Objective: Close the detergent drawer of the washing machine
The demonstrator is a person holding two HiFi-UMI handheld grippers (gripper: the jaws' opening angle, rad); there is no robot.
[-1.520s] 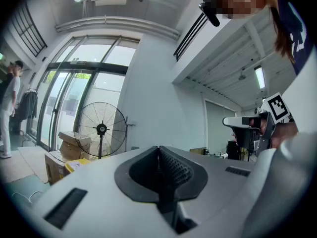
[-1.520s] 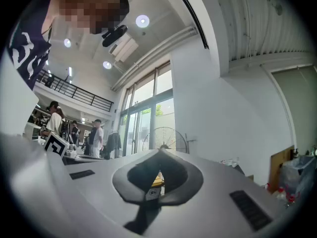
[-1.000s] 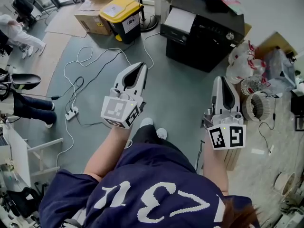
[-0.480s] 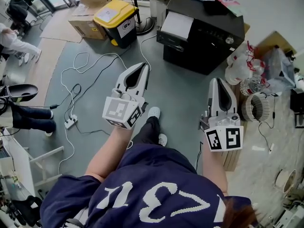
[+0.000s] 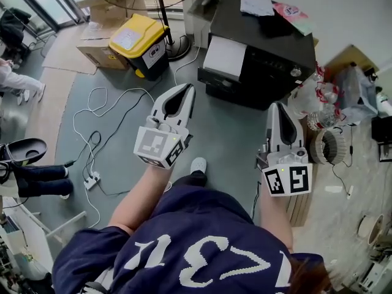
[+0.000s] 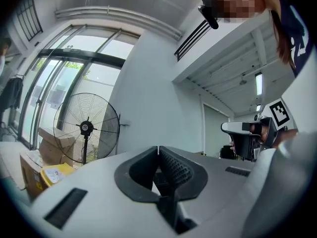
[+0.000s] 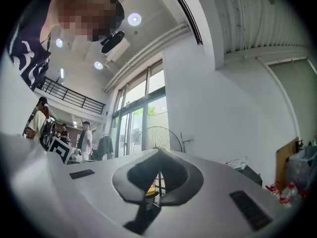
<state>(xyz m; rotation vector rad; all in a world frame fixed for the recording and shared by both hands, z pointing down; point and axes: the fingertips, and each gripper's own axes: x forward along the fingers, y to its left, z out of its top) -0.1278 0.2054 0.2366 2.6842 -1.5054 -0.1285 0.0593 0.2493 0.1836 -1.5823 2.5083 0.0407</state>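
Observation:
A black washing machine (image 5: 269, 48) with a white panel (image 5: 225, 56) on its left top stands ahead by the wall in the head view. I cannot make out its detergent drawer. My left gripper (image 5: 187, 89) is held level over the grey floor, well short of the machine, shut and empty. My right gripper (image 5: 277, 106) hovers near the machine's front right corner, also shut with nothing in it. In the left gripper view the jaws (image 6: 158, 150) meet, and in the right gripper view the tips (image 7: 159, 151) touch. The machine does not show in either gripper view.
A yellow-lidded bin (image 5: 136, 41) and cardboard boxes stand left of the machine, beside a standing fan (image 6: 86, 128). Cables and a power strip (image 5: 92, 179) lie on the floor at left. Bags and a basket (image 5: 331, 143) crowd the right side. People stand at the far left.
The person has walked forward: the machine and the yellow bin have come nearer. Both grippers moved along with the body and stayed shut.

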